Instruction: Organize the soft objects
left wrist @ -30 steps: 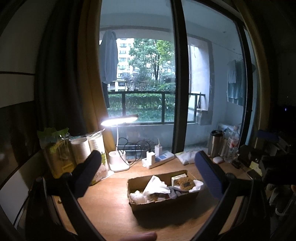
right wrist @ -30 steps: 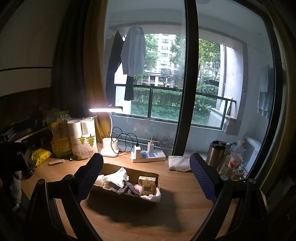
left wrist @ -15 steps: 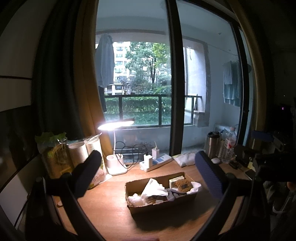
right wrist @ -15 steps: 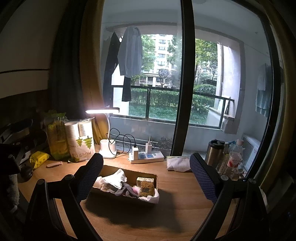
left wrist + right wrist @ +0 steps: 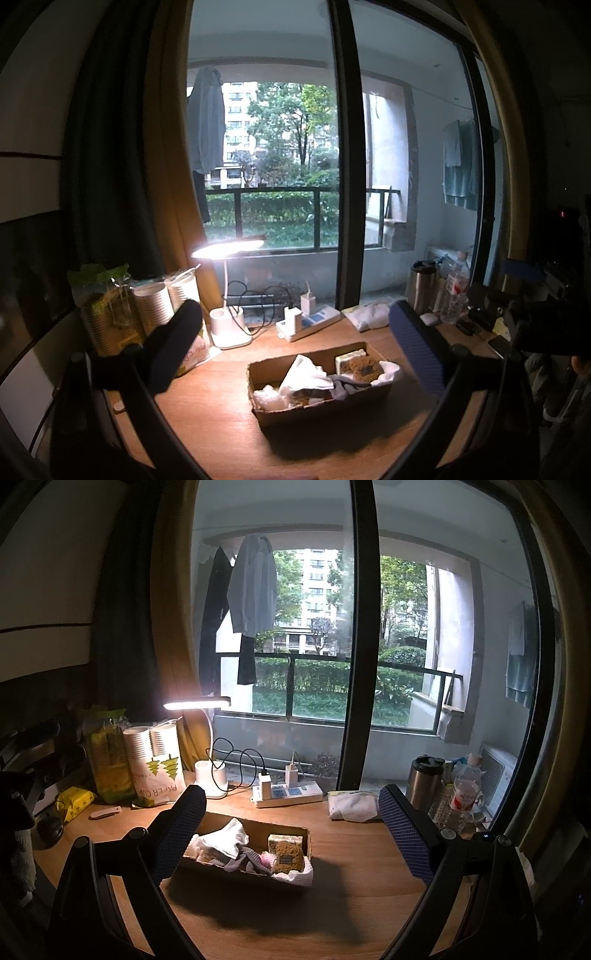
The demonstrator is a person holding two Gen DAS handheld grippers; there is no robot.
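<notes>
Both the left gripper (image 5: 295,343) and right gripper (image 5: 291,827) are held apart, empty. The white cloth (image 5: 304,374), lower centre in the cardboard box (image 5: 325,406), is judged light and limp; its raised fold should be pinched.

Wooden desk (image 5: 351,849) under a lit lamp (image 5: 197,704), before a tall balcony window (image 5: 317,635), curtain (image 5: 173,609) alongside.

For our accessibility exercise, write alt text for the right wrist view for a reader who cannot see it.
A cardboard box of cloths and sponges sits on a wooden desk, framed by the open, empty right gripper. Behind it stand a lit desk lamp, a power strip and a balcony window.
</notes>
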